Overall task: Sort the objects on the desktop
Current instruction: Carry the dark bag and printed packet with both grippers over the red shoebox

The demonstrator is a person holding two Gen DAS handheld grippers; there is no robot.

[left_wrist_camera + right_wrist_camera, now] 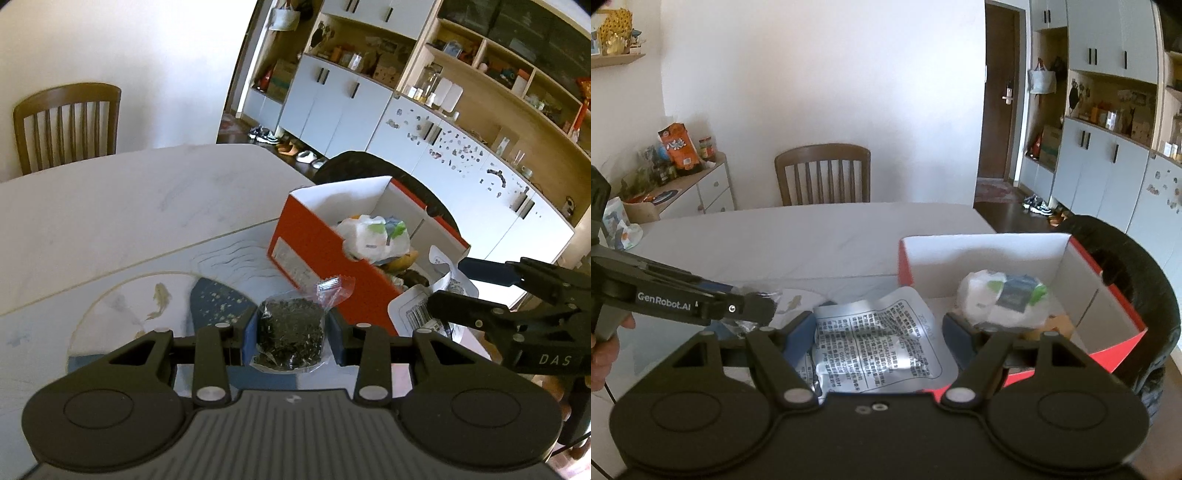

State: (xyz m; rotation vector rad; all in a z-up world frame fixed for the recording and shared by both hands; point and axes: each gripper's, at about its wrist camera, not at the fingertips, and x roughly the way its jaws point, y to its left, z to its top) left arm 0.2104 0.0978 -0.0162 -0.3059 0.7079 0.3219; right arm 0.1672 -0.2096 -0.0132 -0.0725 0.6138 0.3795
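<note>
Left tool (pixel 290 332) with tea packet (pixel 290 334), red box (pixel 314 240) just beyond.

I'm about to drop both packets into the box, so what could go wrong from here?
1. The clear bag of dark bits is soft; it might slip from the left fingers.
2. The wide silver pouch could catch the red box's rim.
3. The white bag already fills much of the box.

Your left gripper (pixel 290 332) grips tea packet (pixel 290 334) above placemat (pixel 122 314) on table (pixel 110 199). Your right gripper (pixel 879 332) grips foil pouch (pixel 882 339), right of it. Box (pixel 314 243) ahead, plastic bag (pixel 997 299) inside. Chair (pixel 823 173) behind table.
</note>
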